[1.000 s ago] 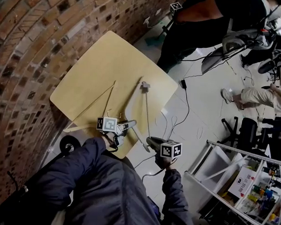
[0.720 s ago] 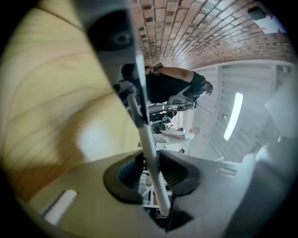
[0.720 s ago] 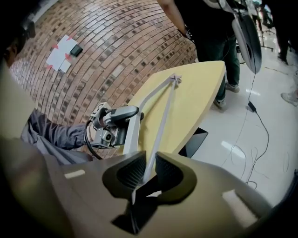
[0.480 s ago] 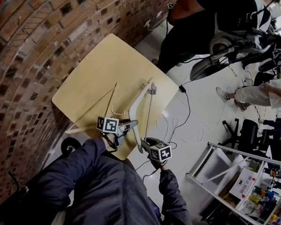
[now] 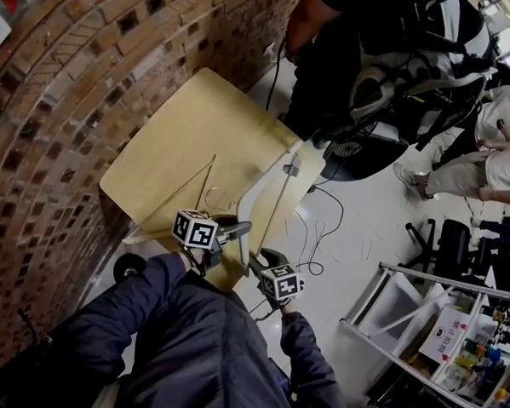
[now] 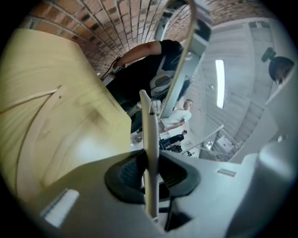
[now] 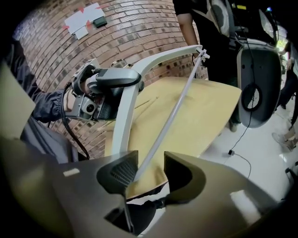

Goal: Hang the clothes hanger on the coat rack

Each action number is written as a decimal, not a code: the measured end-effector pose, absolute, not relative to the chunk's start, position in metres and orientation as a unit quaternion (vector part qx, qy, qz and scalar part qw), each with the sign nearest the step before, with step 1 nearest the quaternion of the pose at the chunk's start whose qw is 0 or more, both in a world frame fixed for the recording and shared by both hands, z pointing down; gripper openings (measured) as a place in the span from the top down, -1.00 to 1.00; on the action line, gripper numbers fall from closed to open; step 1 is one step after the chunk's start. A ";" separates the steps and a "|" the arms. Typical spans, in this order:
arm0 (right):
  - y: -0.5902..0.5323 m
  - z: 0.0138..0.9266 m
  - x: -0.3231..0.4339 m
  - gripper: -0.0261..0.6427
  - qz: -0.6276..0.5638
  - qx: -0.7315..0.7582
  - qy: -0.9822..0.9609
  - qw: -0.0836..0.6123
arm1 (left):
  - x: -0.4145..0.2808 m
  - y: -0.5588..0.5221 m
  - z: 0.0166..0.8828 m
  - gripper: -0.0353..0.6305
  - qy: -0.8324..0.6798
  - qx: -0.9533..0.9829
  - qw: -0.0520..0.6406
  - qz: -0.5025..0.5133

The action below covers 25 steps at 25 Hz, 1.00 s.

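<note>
The left gripper (image 5: 235, 231) (image 6: 150, 169) is clenched on one arm of the white hanger (image 5: 257, 190) (image 6: 150, 135), which is held above the near edge of the table (image 5: 191, 127). The right gripper (image 5: 259, 260) (image 7: 149, 172) has just been opening its jaws, which stand released with the hanger's lower bar passing between them. A wooden hanger (image 5: 177, 193) lies flat on the table just beside. A brick wall (image 5: 56, 103) borders the table, a person in black (image 5: 330, 66) and an office chair (image 5: 389, 86) stand past its far corner, and cables (image 5: 321, 236) lie on the floor.
</note>
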State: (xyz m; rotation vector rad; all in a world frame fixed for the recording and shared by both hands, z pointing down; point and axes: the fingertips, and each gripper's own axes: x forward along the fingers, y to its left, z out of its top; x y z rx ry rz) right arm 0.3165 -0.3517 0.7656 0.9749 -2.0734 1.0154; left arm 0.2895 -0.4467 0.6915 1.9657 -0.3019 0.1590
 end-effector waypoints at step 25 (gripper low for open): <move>-0.287 0.655 0.309 0.26 0.233 0.472 -0.840 0.132 | 0.251 -0.326 0.605 0.65 -0.134 0.871 0.472 0.023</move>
